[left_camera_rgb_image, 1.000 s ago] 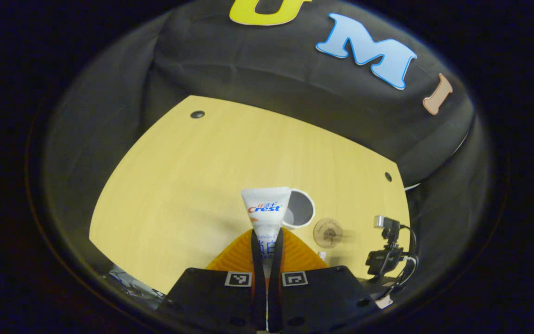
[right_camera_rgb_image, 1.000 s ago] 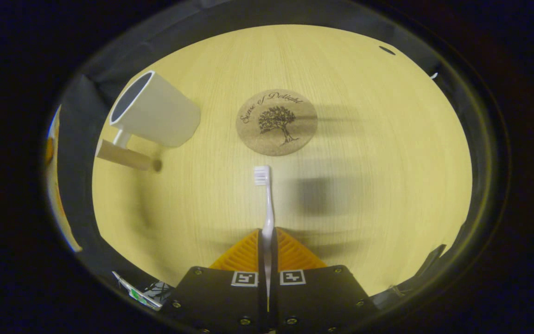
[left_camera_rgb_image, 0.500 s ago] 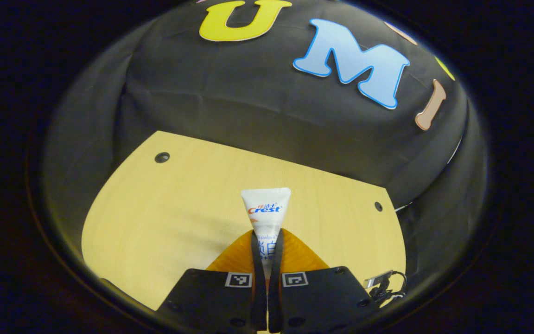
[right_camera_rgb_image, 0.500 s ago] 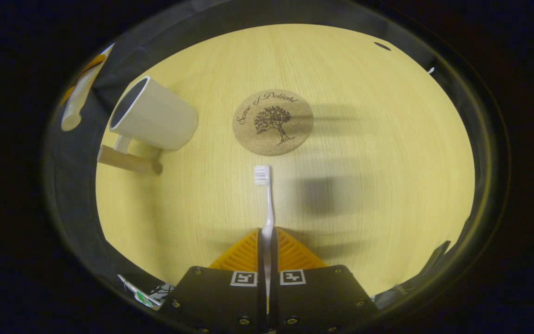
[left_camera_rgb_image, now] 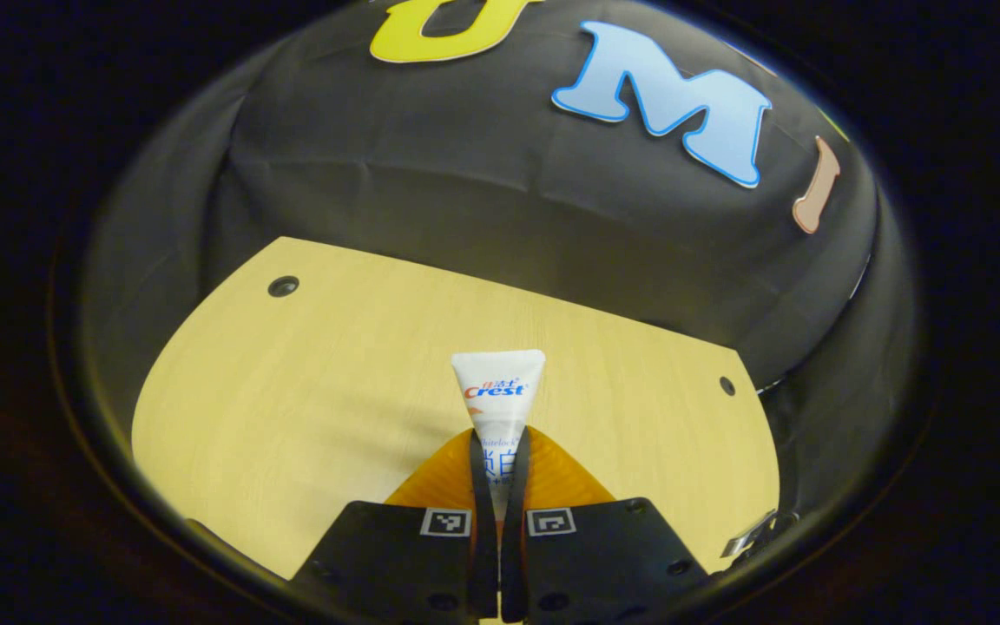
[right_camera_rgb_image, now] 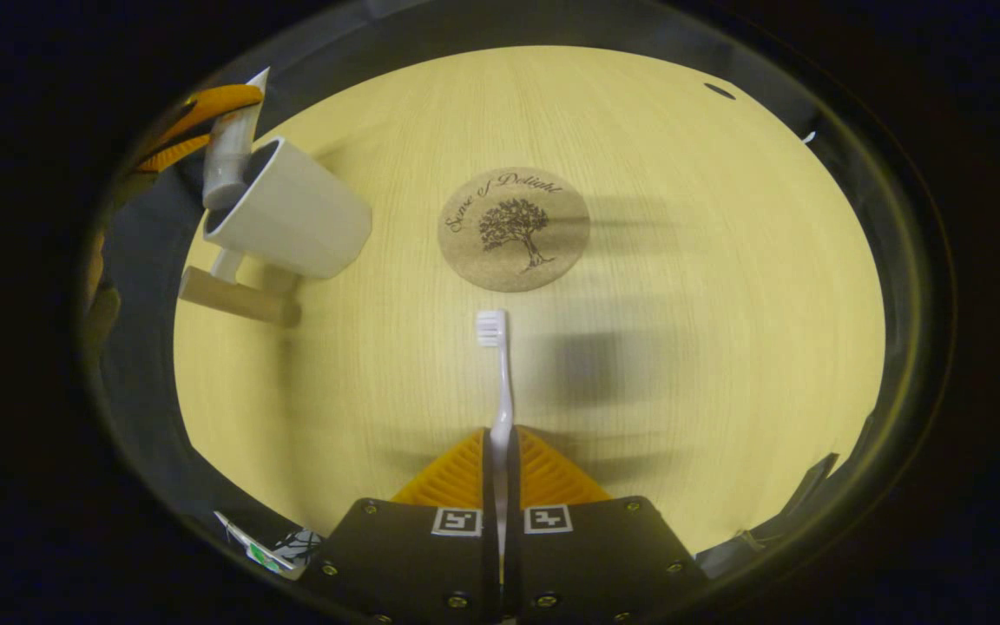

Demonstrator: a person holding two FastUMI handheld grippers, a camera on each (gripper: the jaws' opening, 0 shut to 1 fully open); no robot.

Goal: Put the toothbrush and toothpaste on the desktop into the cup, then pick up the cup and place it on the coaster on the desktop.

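Left gripper (left_camera_rgb_image: 500, 451) is clamped on the toothpaste (left_camera_rgb_image: 498, 395), cap-end dipping into the cup (right_camera_rgb_image: 287, 213) at the toothbrush-clamping right gripper (right_camera_rgb_image: 500, 451)'s ten o'clock.

Cork coaster (right_camera_rgb_image: 514, 228), matt wood-grain desktop (right_camera_rgb_image: 682, 174)

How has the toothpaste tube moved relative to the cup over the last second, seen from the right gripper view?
Yes. The toothpaste tube, held by the left gripper, has come in from the view's left edge to the cup, its cap end now at the cup's mouth.
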